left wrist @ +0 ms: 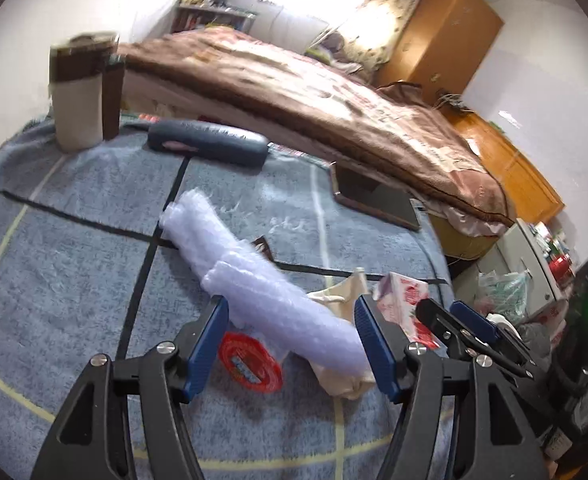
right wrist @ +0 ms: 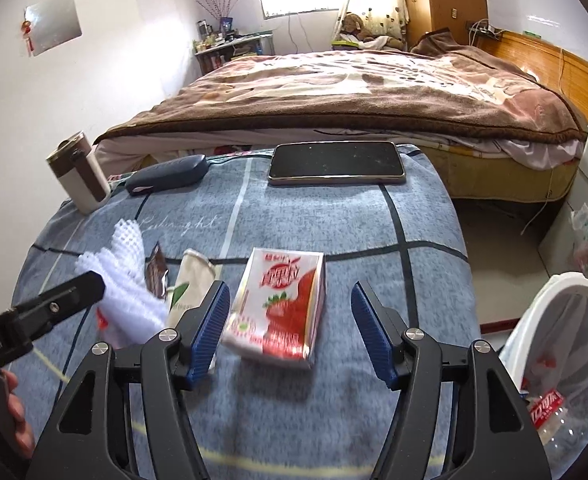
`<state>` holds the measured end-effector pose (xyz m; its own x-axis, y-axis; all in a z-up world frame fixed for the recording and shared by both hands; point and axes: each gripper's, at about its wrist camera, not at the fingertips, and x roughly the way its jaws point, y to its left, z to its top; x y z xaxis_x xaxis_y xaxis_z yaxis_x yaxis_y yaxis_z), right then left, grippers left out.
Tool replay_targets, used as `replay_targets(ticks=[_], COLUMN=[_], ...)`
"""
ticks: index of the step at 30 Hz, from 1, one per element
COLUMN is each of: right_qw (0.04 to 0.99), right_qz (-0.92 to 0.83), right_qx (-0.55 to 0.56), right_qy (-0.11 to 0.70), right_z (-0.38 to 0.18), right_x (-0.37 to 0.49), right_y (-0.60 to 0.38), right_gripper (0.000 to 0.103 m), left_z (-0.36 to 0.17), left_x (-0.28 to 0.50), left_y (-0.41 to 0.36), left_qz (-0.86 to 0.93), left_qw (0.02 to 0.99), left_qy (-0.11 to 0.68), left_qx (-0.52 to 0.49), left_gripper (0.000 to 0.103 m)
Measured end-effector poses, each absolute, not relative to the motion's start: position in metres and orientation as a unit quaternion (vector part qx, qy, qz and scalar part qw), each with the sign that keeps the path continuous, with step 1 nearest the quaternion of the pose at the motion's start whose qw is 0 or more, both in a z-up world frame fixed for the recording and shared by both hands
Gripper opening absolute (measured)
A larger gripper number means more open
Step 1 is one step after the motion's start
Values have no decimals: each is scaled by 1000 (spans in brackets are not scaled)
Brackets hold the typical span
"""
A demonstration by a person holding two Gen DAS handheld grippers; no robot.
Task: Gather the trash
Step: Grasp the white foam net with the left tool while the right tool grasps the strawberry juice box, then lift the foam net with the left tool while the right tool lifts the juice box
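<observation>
so there's a table covered with a fuzzy blue-grey cloth with dark and pale grid lines [right wrist: 333, 232], pushed up against a bed with a brown blanket [right wrist: 373, 92]. the right gripper [right wrist: 286, 330] has its blue ribbed fingers spread wide, holding nothing, and a crumpled red and white strawberry drink carton [right wrist: 280, 304] lies flat on the cloth between them, closer to the left finger but i can't tell if it's touching. the left gripper [left wrist: 292, 344] is spread wide too, sitting over a long roll of white foam netting [left wrist: 262, 280], one end of the roll lying between the fingers, not pinched. just under that roll there's a round red lid or wrapper [left wrist: 250, 364] and a crumpled cream paper packet [left wrist: 341, 376], and a small dark brown wrapper [right wrist: 157, 272] sits right beside the netting. further back on the cloth: a black smartphone lying face up [right wrist: 337, 162], a dark navy oblong case [right wrist: 168, 178], and a white and brown travel tumbler standing upright [right wrist: 80, 178] near the far left edge. off the right side of the table is a white plastic bin with a clear liner [right wrist: 561, 320], with a clear plastic bottle with a red label [right wrist: 549, 412] inside it.
</observation>
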<state>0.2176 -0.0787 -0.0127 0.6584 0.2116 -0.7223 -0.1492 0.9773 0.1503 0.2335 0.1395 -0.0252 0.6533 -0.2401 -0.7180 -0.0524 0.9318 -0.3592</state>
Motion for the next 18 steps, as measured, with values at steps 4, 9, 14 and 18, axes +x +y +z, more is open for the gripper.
replay_targets(ticks=[4,9,14,18], right_qw=[906,904,905,907], right_qz=[92,85,82,85], right_qx=[25,23,24,28], right_qy=[412,419,416,411], right_z=[-18,-23,-21,-20], right_x=[226,228,226,224], right_y=[-73,-75,-76,-77], right_gripper=[65,65,63,41], left_z=[-32,-43,-45,-42], left_x=[243,250,249,246], left_y=[136,136,135,134], left_qz=[-40,-28,-26,-33], left_qw=[893,889,890,893], left_qy=[418,427,428,423], left_qx=[-163,-162,-156,-149], left_gripper=[67,67,48,39])
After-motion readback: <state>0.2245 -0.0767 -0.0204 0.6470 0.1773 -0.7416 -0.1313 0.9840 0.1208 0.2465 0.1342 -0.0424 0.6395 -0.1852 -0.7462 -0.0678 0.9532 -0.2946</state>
